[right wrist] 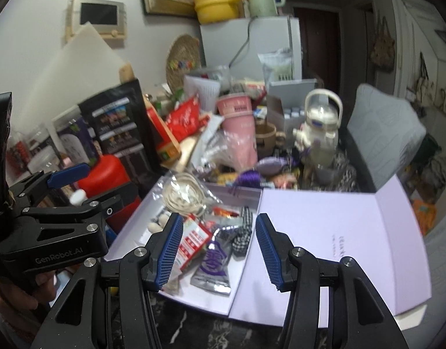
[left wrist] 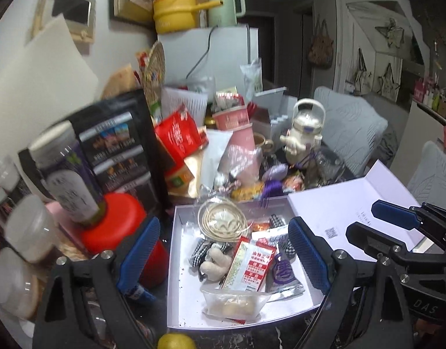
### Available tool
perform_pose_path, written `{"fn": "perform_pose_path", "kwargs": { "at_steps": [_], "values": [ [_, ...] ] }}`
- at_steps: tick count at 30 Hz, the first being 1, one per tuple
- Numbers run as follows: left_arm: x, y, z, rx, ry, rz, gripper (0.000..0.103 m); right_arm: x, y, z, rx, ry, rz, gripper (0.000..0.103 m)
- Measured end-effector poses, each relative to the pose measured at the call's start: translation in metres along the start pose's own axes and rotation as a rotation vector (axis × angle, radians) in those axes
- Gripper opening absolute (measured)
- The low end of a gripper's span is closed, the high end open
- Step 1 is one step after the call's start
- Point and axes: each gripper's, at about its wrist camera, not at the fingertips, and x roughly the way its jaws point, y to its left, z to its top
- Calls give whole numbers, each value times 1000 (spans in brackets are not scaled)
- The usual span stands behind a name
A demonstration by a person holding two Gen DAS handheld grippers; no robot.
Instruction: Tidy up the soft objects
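A white open box holds soft items: a small beige plush toy, black-and-white checked fabric pieces, a coiled cream cord in a bag, red-and-white snack packets, a silver sachet with a purple logo and a clear bag of pale lumps. My left gripper is open and empty above the box. My right gripper is open and empty over the box's right part, above the silver sachet. The box lid lies open to the right.
A red container and jars stand left of the box. A crowded pile of packets, a pink cup and a cream kettle-shaped toy lies behind it. A yellow fruit sits at the front edge. Grey chairs stand at the right.
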Motion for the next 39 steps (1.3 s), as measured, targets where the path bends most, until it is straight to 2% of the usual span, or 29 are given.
{"fn": "perform_pose_path", "kwargs": {
  "at_steps": [7, 9, 11, 13, 15, 22, 30, 39],
  "values": [
    [-50, 1, 11, 0, -98, -8, 91, -47, 17, 12, -45, -112, -12, 56],
    [-64, 1, 11, -6, -123, -9, 91, -63, 22, 13, -58, -147, -16, 61],
    [-80, 3, 10, -10, -153, -10, 92, -79, 27, 13, -68, -184, -20, 70],
    [-92, 3, 8, -8, -171, -8, 101, -94, 33, 11, -83, -212, -26, 73],
    [-107, 4, 5, -6, -199, -13, 103, -107, 38, 8, -101, -241, -31, 75],
    [-137, 7, -10, 5, -210, -26, 102, -143, 50, -11, -88, -288, -27, 82],
    [-156, 15, -42, -3, -204, -13, 103, -164, 56, -45, -53, -289, -85, 83],
    [-155, 14, -81, 5, -166, -5, 103, -159, 56, -85, 15, -207, -115, 84]
  ]
}}
